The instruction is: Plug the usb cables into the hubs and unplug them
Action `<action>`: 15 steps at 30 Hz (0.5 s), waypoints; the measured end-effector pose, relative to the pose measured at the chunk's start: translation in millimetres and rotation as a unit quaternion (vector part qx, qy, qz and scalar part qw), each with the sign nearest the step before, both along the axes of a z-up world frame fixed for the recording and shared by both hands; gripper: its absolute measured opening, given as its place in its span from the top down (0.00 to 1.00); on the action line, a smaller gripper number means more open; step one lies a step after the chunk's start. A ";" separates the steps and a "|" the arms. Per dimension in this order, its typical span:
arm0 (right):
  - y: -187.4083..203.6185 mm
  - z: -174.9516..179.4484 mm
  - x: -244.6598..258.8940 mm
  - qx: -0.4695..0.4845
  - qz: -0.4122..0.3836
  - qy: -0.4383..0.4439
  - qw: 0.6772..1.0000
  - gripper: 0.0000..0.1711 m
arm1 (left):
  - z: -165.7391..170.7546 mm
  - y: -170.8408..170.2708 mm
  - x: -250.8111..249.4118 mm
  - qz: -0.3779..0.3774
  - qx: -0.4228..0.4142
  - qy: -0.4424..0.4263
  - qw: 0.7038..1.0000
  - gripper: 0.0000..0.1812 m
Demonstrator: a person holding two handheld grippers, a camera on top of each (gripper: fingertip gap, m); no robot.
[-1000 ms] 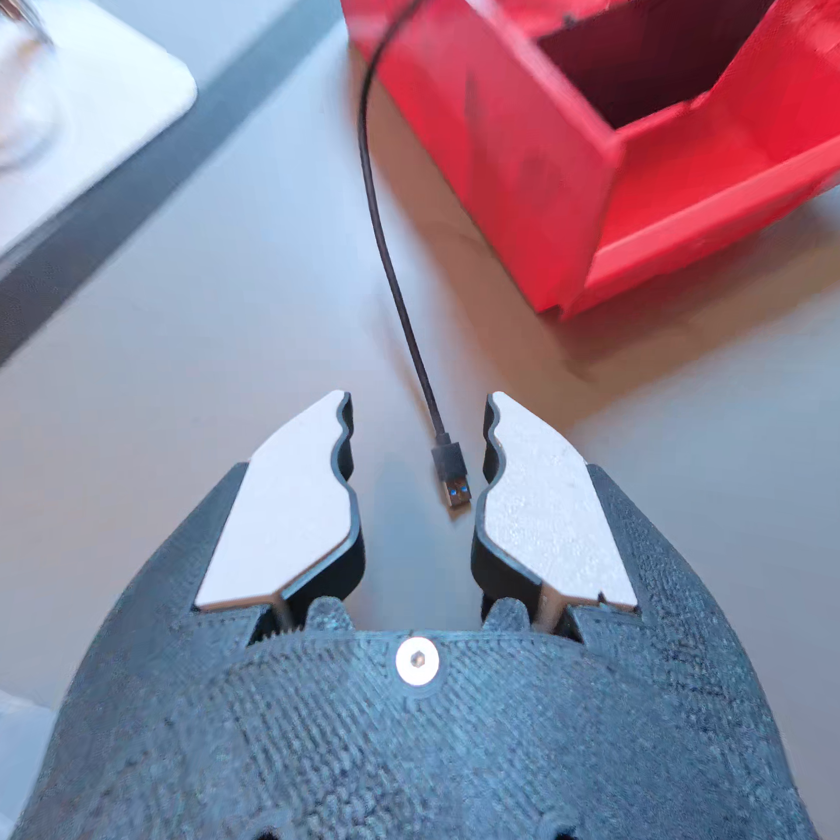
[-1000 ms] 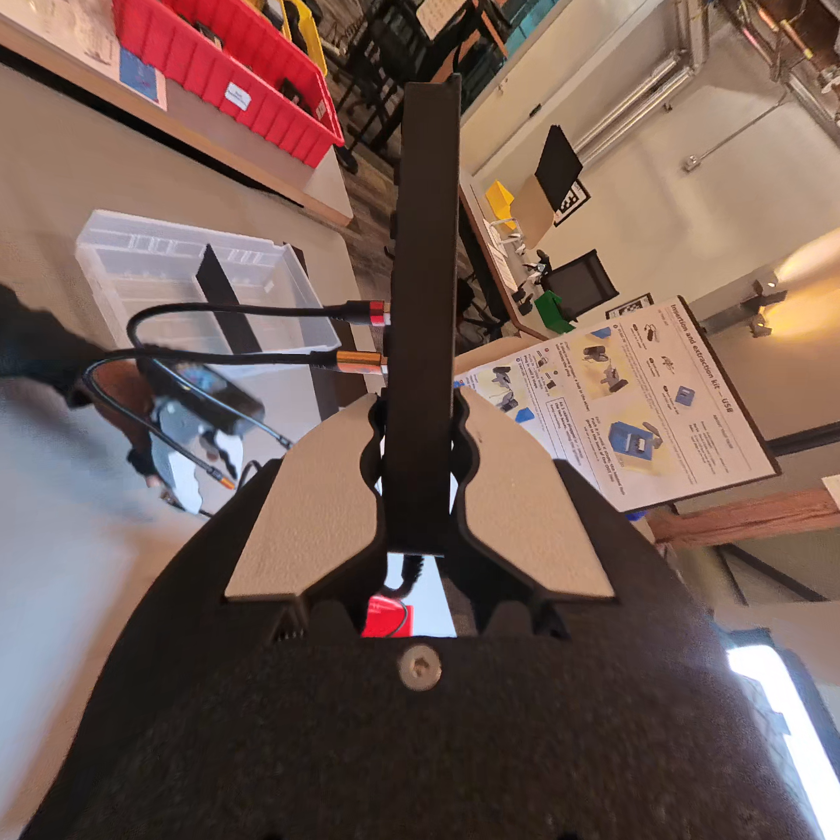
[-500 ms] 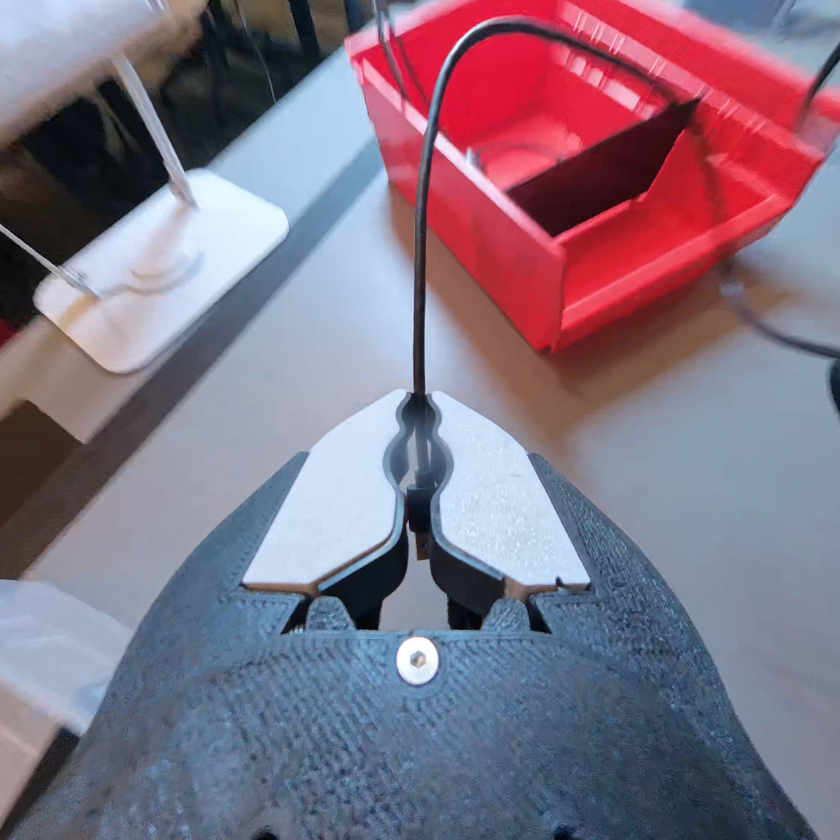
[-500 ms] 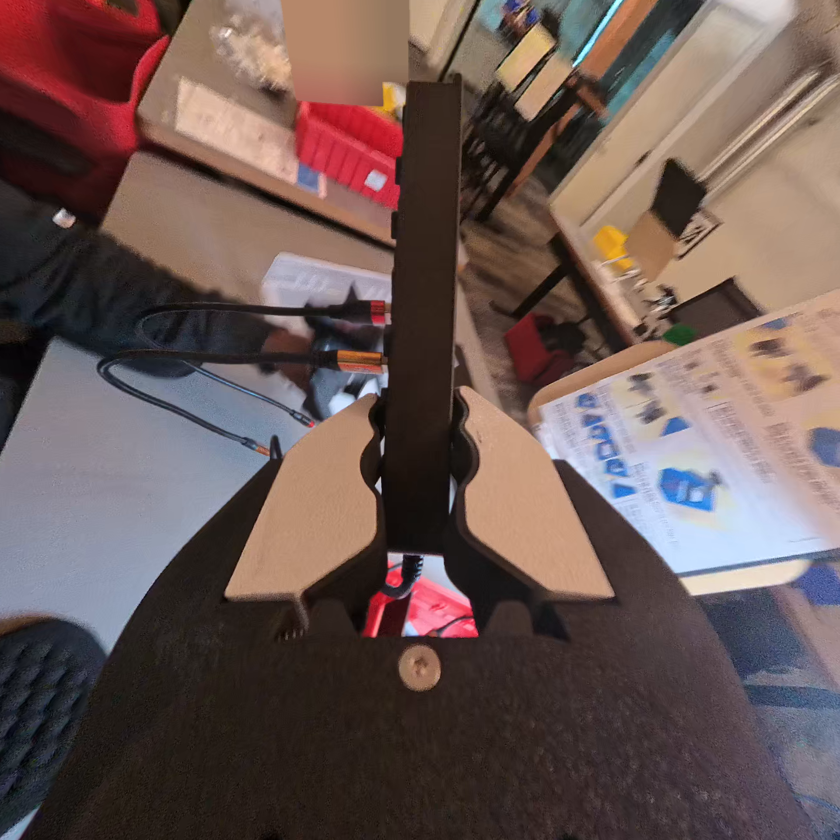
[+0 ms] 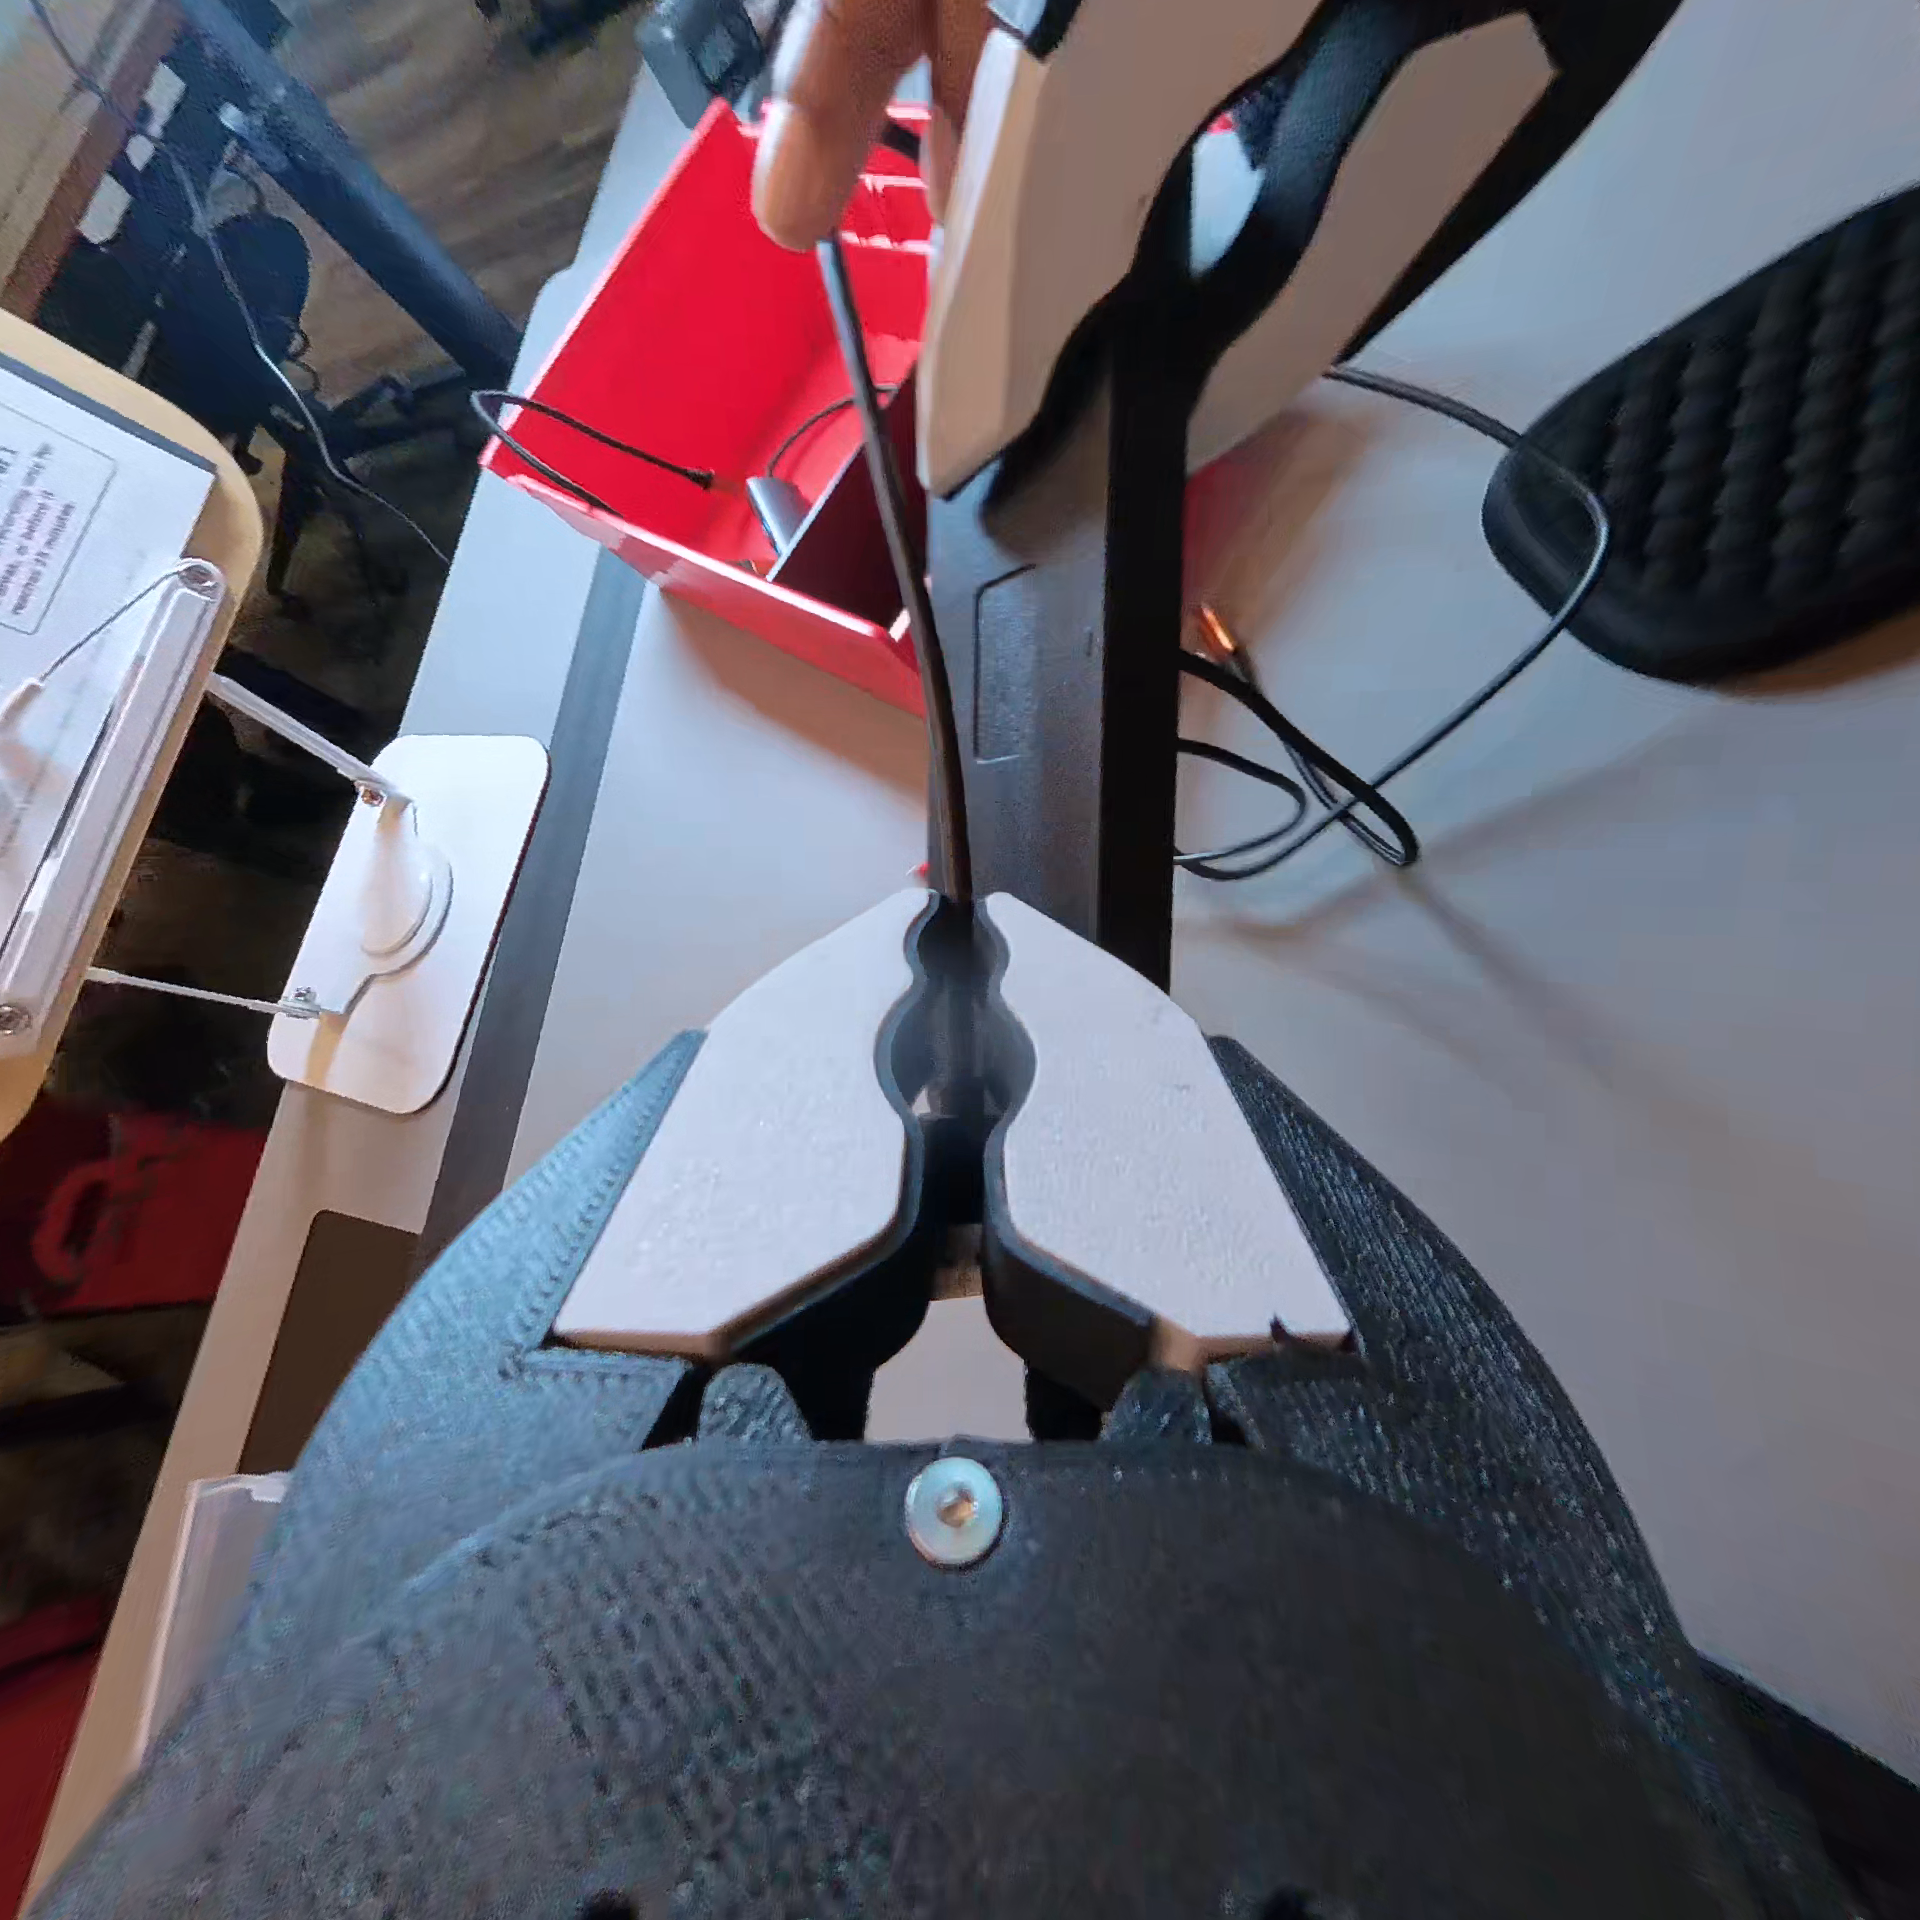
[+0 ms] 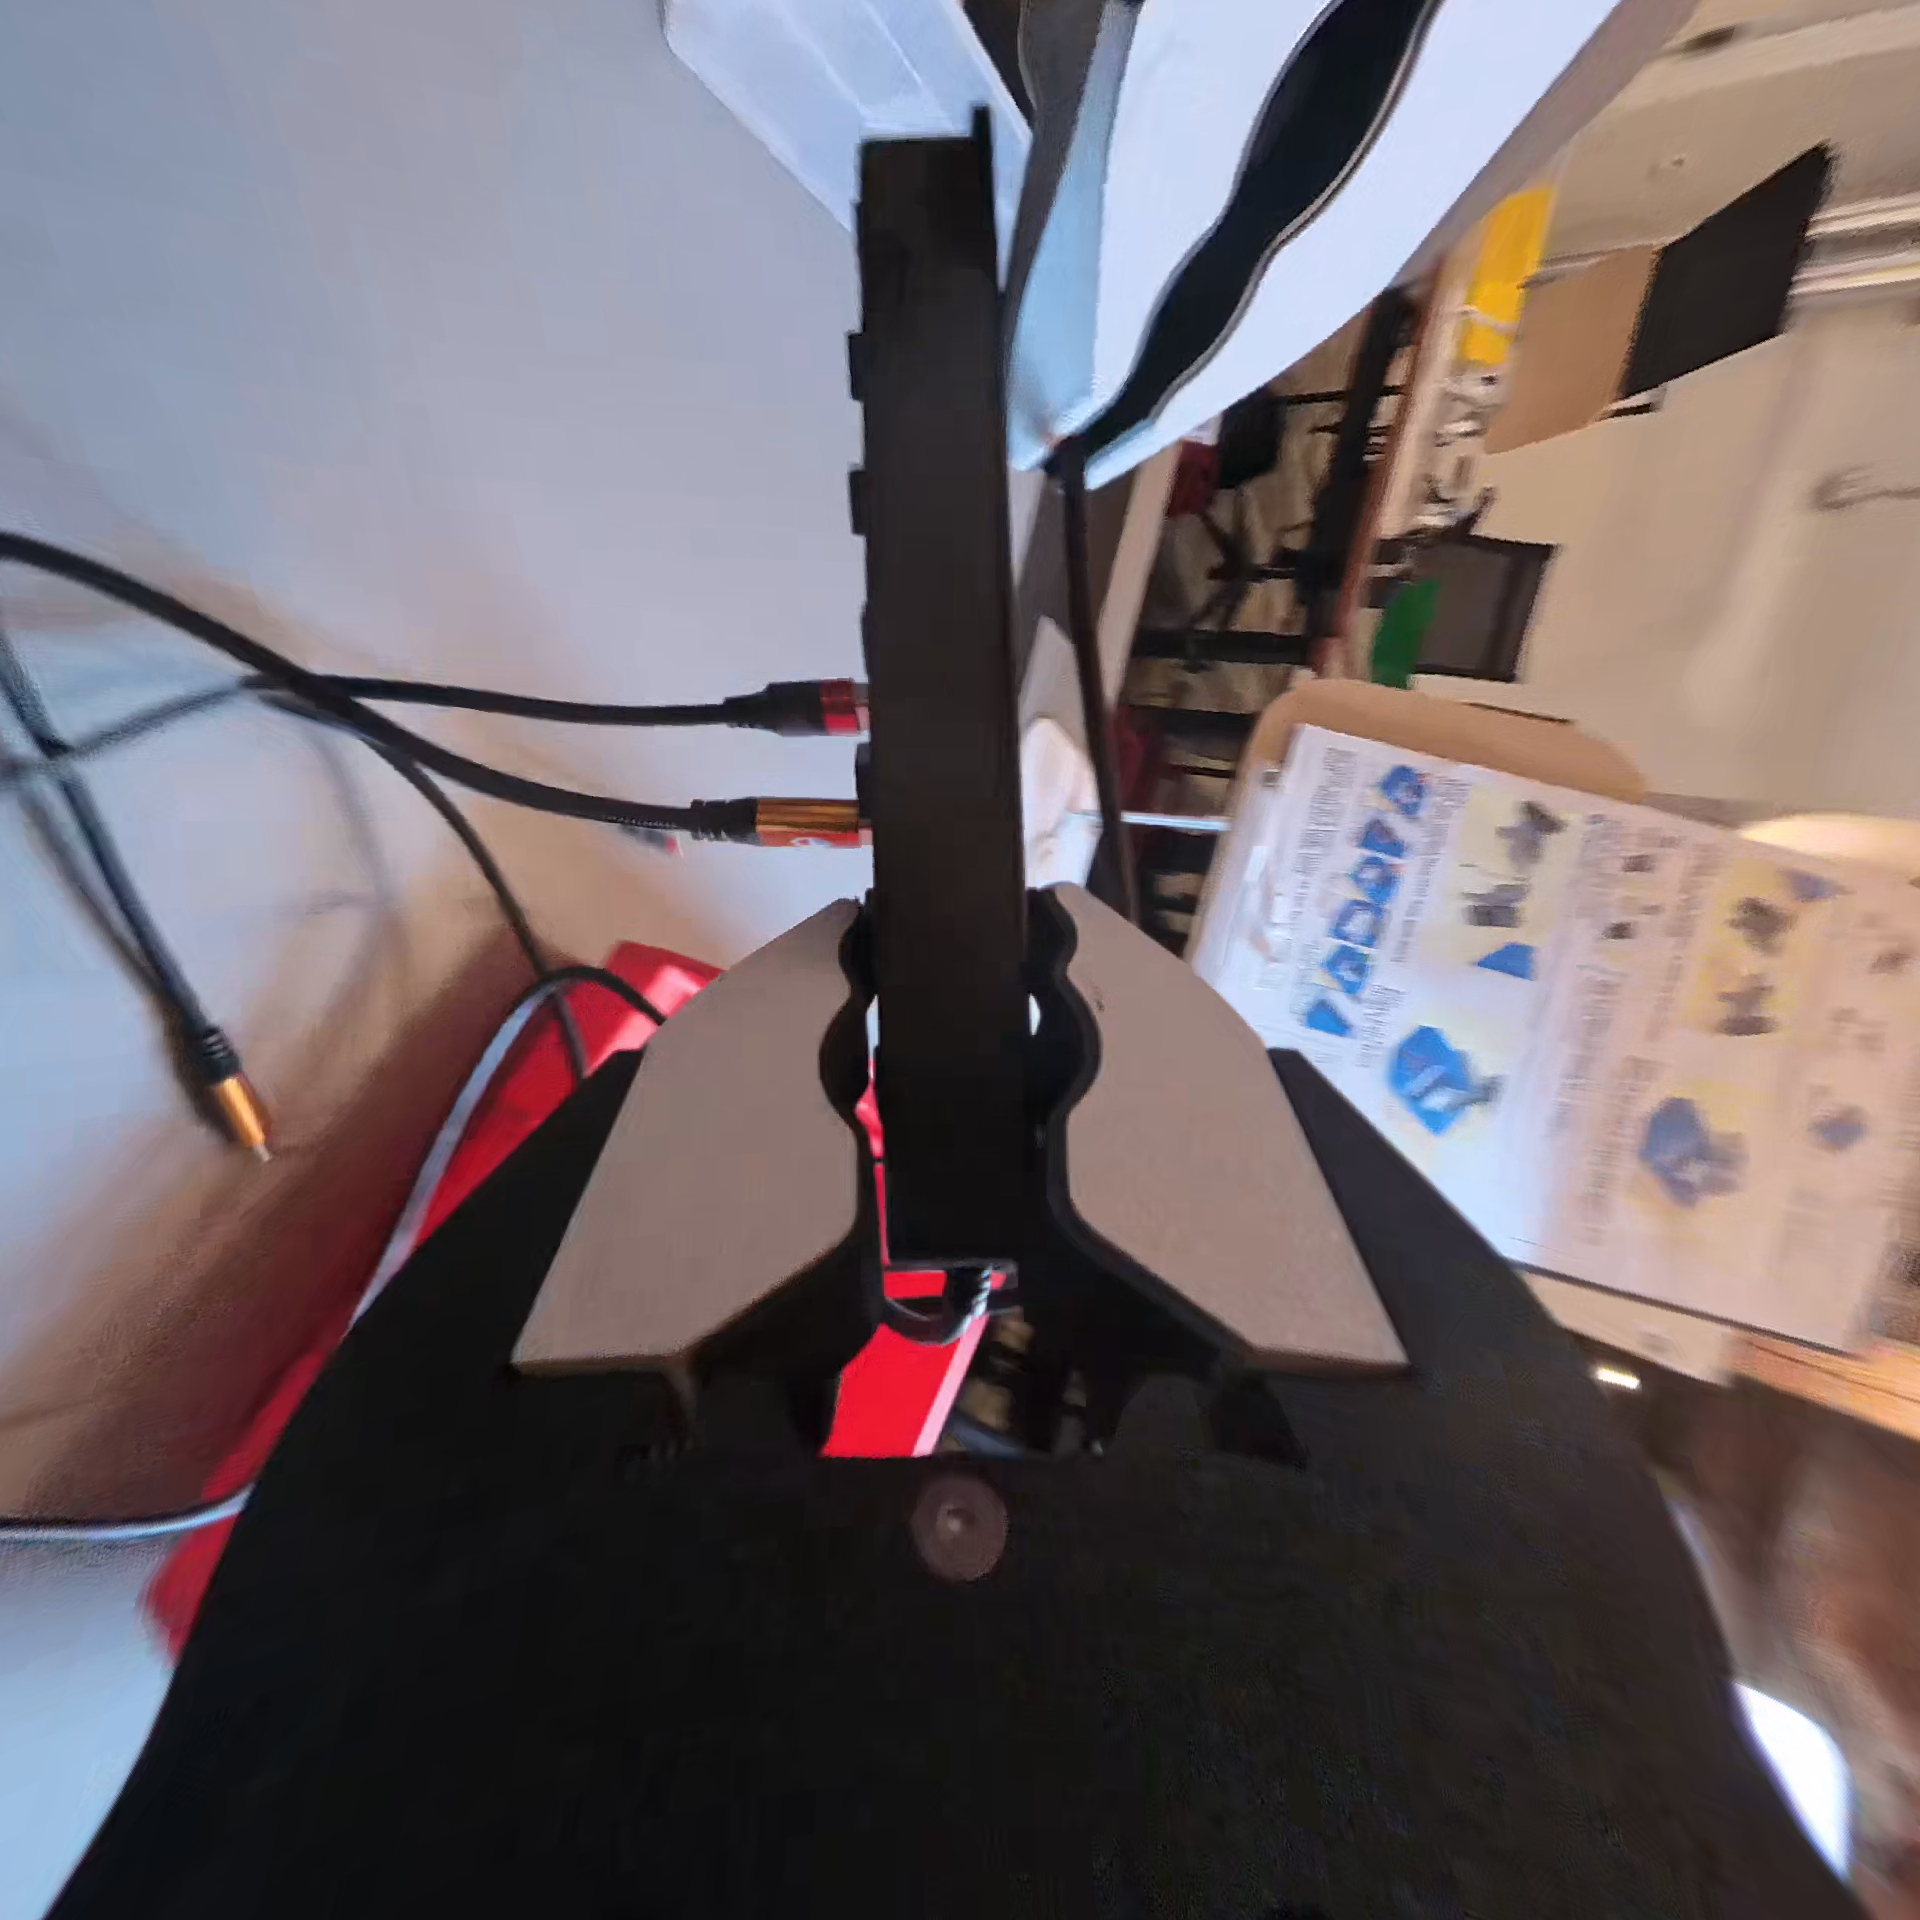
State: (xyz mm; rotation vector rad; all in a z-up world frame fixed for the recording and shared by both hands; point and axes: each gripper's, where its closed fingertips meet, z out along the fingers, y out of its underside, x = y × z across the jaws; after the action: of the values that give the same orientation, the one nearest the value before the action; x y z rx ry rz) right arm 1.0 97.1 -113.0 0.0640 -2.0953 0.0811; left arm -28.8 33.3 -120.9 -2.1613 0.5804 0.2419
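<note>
Now the left gripper (image 5: 961, 914), open over the plug a second ago, is clamped on the thin black cable (image 5: 914, 582) and lifted beside the hub (image 6: 935, 644) gripped in the right gripper (image 6: 951, 925), ready for plugging in.

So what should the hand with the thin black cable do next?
Probably ease the left gripper, shut on the thin black cable, toward the black hub that the right gripper holds; two plugs are in, and ports above look free.
</note>
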 end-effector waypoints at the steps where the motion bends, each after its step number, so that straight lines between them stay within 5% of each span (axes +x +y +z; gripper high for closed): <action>1: -0.5 -0.5 -1.2 0.014 0.002 0.017 1.000 0.84 | -2.9 -1.1 1.4 -0.002 -0.009 0.008 1.000 0.97; 7: -2.3 2.4 -8.5 0.014 -0.007 0.064 0.998 0.73 | -21.3 -5.3 14.9 -0.028 -0.064 0.037 0.997 0.98; 11: -2.4 -19.6 -9.8 0.035 -0.022 0.011 0.999 0.66 | -30.6 -3.8 26.9 -0.056 -0.082 0.037 0.994 0.98; 15: -4.6 -35.2 -7.0 0.061 -0.011 -0.024 0.998 0.83 | -30.3 -2.1 23.7 -0.053 -0.070 0.052 0.995 0.97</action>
State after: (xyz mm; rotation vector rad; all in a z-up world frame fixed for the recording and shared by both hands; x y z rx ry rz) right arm -6.0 92.5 -148.2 0.1126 -2.1472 -0.0587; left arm -5.1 31.2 -151.2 -2.2538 0.7910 0.2645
